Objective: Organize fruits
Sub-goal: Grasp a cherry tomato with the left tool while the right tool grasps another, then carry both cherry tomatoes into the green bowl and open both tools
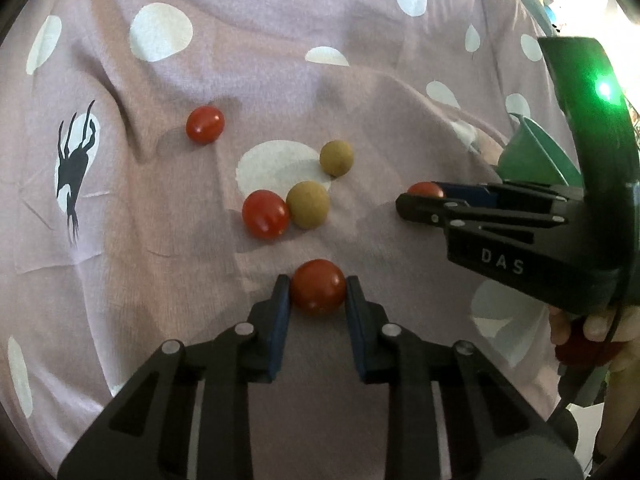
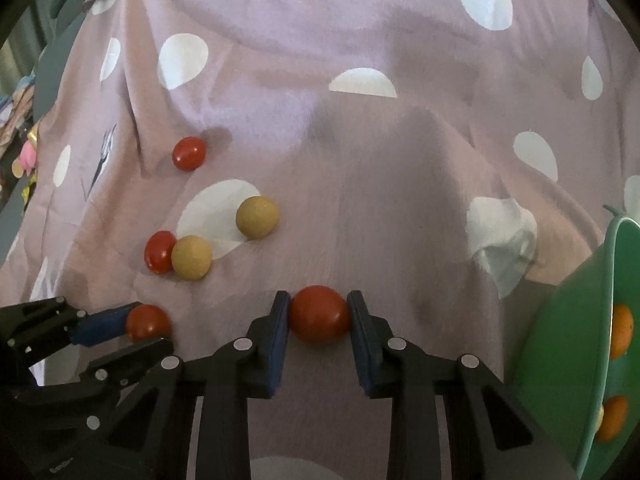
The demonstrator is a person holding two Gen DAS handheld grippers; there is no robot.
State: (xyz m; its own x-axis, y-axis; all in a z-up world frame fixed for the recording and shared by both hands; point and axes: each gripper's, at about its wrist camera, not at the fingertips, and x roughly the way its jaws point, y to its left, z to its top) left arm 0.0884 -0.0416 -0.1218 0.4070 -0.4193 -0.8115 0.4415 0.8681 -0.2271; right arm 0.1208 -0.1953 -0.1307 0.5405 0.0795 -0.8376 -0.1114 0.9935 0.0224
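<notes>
My left gripper is shut on a red cherry tomato, just above the lilac spotted cloth. My right gripper is shut on another red tomato; it shows from the side in the left wrist view. The left gripper shows in the right wrist view at lower left. On the cloth lie two red tomatoes and two tan round fruits.
A green bowl stands at the right edge, holding orange fruits; its rim shows in the left wrist view. The cloth is wrinkled, with a black figure print at left.
</notes>
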